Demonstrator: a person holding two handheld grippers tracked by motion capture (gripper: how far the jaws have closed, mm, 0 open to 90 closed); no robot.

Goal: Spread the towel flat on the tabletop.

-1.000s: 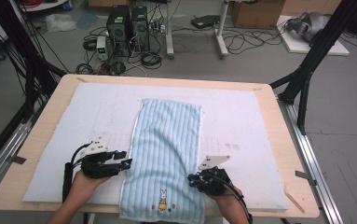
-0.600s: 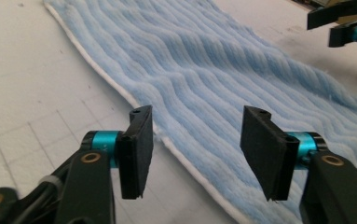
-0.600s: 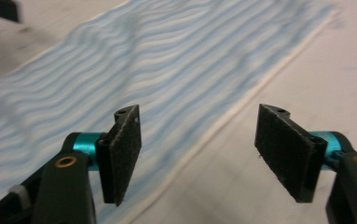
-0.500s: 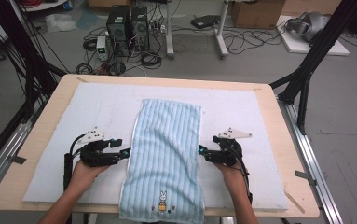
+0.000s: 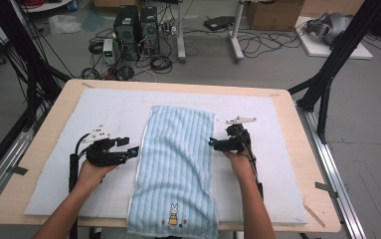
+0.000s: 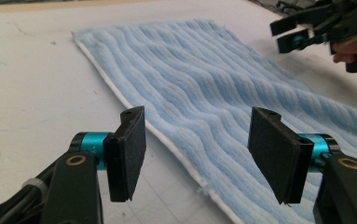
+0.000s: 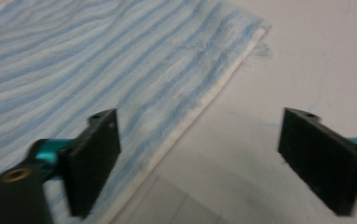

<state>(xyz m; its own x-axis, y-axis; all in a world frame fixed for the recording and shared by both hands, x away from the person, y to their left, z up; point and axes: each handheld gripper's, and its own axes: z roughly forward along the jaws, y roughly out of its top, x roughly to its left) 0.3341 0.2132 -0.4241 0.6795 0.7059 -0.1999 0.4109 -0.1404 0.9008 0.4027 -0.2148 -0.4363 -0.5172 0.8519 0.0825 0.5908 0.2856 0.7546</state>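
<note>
Striped blue towel [image 5: 175, 164] flat on the desk [image 5: 297, 209], between two hand-held grippers.
Left hand-held gripper [image 5: 134, 150] and right hand-held gripper [image 5: 212, 144] flank its long edges, jaws apart, nothing held.

Left hand-held gripper [image 6: 197, 156] jaws apart, straddling blue striped towel [image 6: 223, 88] white edge; right hand-held gripper [image 6: 302, 30] beyond.

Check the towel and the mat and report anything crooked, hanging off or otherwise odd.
The blue striped towel lies slightly askew on the white mat, and its near end, with the rabbit picture, hangs over the table edge. Otherwise it lies flat. Both grippers are open beside its long edges.
</note>
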